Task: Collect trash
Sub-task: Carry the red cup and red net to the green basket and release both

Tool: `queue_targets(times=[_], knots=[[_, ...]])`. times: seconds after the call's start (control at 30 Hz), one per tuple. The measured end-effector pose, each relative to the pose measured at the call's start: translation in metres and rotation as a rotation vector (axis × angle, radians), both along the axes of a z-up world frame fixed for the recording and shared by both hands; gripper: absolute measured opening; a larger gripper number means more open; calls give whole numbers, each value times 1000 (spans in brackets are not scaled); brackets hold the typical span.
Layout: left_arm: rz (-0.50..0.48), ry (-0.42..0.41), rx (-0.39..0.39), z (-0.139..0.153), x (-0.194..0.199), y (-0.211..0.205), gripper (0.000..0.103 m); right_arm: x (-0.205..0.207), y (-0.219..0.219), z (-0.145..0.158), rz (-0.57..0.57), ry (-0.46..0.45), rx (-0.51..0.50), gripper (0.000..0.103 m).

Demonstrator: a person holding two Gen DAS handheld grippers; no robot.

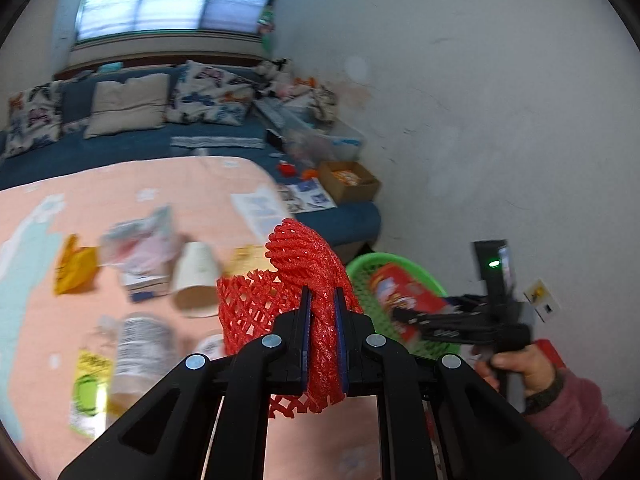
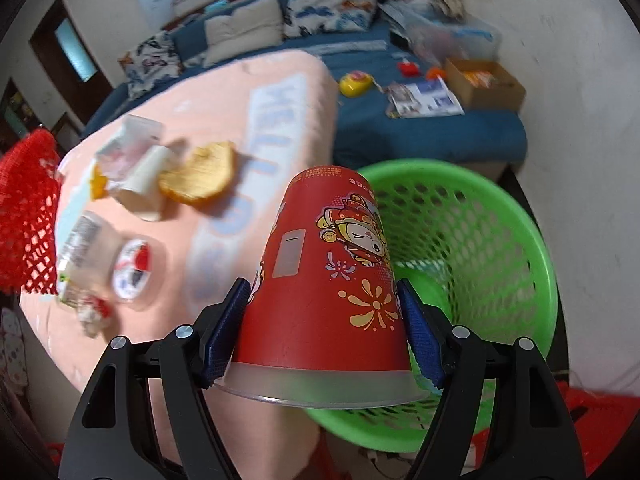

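My left gripper [image 1: 322, 294] is shut on a red foam fruit net [image 1: 298, 276], held above the pink-covered table; the net also shows at the left edge of the right wrist view [image 2: 26, 216]. My right gripper [image 2: 322, 292] is shut on a red printed paper cup [image 2: 324, 280], held upside down beside the green mesh basket [image 2: 500, 248]. In the left wrist view the right gripper [image 1: 404, 314] holds the cup [image 1: 404, 296] over the basket [image 1: 362, 270]. Loose trash lies on the table: a white cup [image 2: 146, 178], a yellow peel [image 2: 200, 176], a plastic bottle [image 2: 78, 248], wrappers.
The table has a pink cloth [image 2: 256, 128]. Behind it stands a blue sofa [image 1: 132, 148] with pillows, a cardboard box [image 2: 486, 82], a magazine [image 2: 424, 98] and toys. A white wall is on the right. A red stool [image 2: 596, 412] stands by the basket.
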State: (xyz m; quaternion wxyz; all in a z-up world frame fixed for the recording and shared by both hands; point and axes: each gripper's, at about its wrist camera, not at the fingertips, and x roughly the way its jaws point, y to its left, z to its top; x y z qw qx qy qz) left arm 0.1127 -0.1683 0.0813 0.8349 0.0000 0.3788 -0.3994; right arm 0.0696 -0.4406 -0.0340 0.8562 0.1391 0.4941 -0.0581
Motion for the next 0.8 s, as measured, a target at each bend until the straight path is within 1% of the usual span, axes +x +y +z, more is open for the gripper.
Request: queue_targets(times=[0.1, 0.17, 0.3, 0.37, 0.5, 0.57, 0.7, 0.8], knots=[[-39, 20, 0, -8, -1, -27, 10, -3, -12, -18, -19, 27, 5, 74], [-62, 33, 4, -15, -2, -47, 10, -5, -19, -25, -27, 35, 16, 74], [-102, 68, 4, -27, -1, -82, 10, -14, -32, -30, -40, 31, 33, 78], [-114, 81, 6, -33, -2, -95, 10, -19, -38, -29, -44, 26, 38, 78], [-157, 106, 11, -49, -3, -122, 11, -31, -47, -25, -59, 16, 12, 78], [-167, 113, 13, -56, -5, -133, 11, -38, -51, -21, -66, 10, -17, 78], [-177, 154, 6, -71, -2, -149, 13, -53, -55, -11, -81, -14, -90, 80], [-180, 168, -3, -79, -3, -156, 17, -60, -59, -7, -88, -33, -110, 81]])
